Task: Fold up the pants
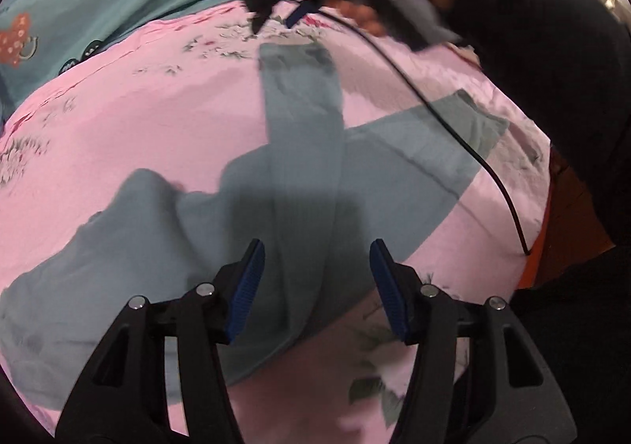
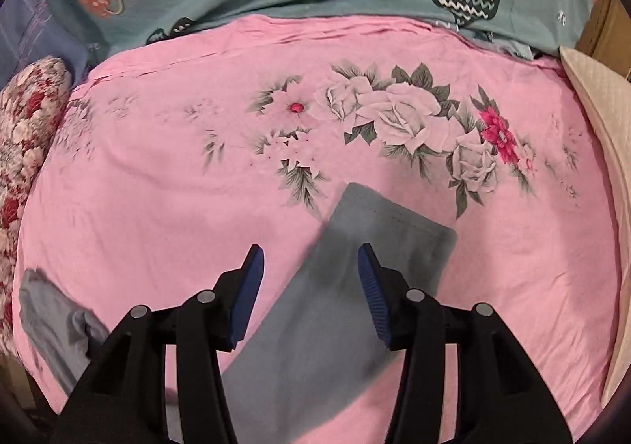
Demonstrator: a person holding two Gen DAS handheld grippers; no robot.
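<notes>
While the grey pants (image 1: 299,168) lie spread on the pink floral bedsheet (image 2: 157,176), legs crossing, your left gripper (image 1: 313,286) hangs above them, jaws apart, nothing clamped. Your right gripper (image 2: 309,286) (also parted, empty) hovers over one leg's hem (image 2: 394,215).

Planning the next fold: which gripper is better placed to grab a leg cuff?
Probably the right gripper: open, with the cuff end of the grey pants just beyond its fingers. The left gripper hovers over the crossed legs, far from either cuff.
</notes>
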